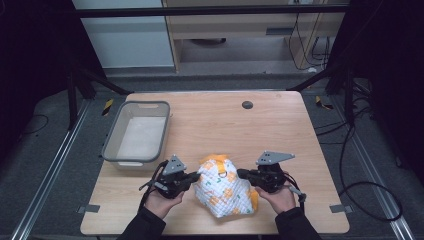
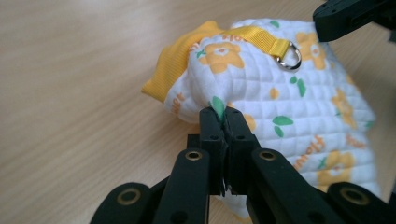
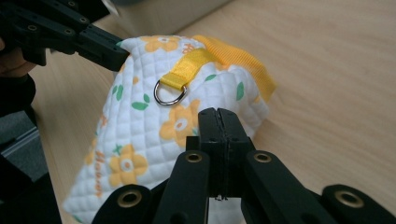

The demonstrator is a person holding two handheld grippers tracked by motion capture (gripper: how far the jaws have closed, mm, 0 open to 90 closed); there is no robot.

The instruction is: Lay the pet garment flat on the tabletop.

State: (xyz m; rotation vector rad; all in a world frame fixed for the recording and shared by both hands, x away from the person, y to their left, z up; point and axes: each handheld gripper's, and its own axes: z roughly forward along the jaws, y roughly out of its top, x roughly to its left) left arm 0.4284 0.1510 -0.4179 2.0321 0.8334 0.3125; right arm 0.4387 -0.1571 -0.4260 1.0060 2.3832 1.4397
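Cloth (image 1: pixel 223 189) lies on the desk (image 1: pixel 280 130), near the front edge and a little right of centre, between the two hands. Left tongs (image 1: pixel 192 176) are clamped flat on a pinch of the cloth's left edge; in the left gripper view the jaws meet with white fabric and a green leaf print squeezed between the tips (image 2: pixel 219 114). Right tongs (image 1: pixel 243 174) are at the cloth's right side; in the right gripper view the jaws (image 3: pixel 218 122) are pressed together, tips against the quilted surface, but whether fabric is caught between them cannot be told.

Open room: bare wood behind the cloth to the far edge, and to the right. Bin (image 1: pixel 113 136) sits at the left rear, near the left edge, apart from the cloth.

Materials: cloth is white, quilted in small squares, printed with orange flowers and green leaves, bordered in ribbed yellow. A yellow strap (image 2: pixel 254 36) carries a metal ring (image 2: pixel 288 57). Bin is grey plastic, rectangular with rounded corners.
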